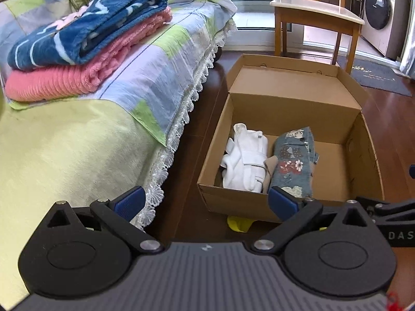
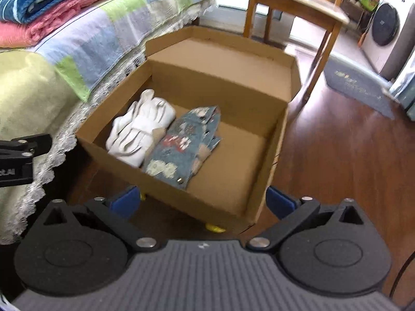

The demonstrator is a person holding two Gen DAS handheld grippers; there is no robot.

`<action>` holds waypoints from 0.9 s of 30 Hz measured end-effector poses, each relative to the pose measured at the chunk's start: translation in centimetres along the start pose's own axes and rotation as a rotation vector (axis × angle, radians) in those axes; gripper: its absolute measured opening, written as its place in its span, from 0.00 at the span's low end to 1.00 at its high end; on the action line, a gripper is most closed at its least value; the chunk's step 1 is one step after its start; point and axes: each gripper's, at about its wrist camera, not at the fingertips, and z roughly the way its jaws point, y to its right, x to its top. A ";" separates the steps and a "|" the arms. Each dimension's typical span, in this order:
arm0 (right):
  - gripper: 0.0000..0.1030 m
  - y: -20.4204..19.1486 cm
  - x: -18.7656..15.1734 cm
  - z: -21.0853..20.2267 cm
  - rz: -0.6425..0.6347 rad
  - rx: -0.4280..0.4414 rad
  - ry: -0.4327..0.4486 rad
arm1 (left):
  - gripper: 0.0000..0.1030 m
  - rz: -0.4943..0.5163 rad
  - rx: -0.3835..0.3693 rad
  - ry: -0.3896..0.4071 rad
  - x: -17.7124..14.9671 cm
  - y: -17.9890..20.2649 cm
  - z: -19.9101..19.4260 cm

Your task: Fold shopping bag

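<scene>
Both grippers, left and right, gaped empty above the cardboard box; its folded cloth bags, white and blue floral, looked light and limp, best pinched at a hem.

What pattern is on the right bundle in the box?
Blue denim with floral patches; clearest in the left wrist view.

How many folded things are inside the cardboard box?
2: a white bundle on the bed side, a blue flowery one touching it. More could hide behind the near wall of the box.

Two folded bags inside open cardboard box beside bed
</scene>
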 end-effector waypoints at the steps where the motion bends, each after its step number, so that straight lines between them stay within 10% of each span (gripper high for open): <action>1: 0.99 0.0 0.0 0.0 -0.005 -0.022 0.013 | 0.98 0.005 -0.005 -0.001 0.0 0.1 0.0; 27: 0.99 1.5 -2.5 2.6 0.179 0.026 -0.290 | 0.98 0.123 -0.111 -0.126 -1.2 2.6 1.8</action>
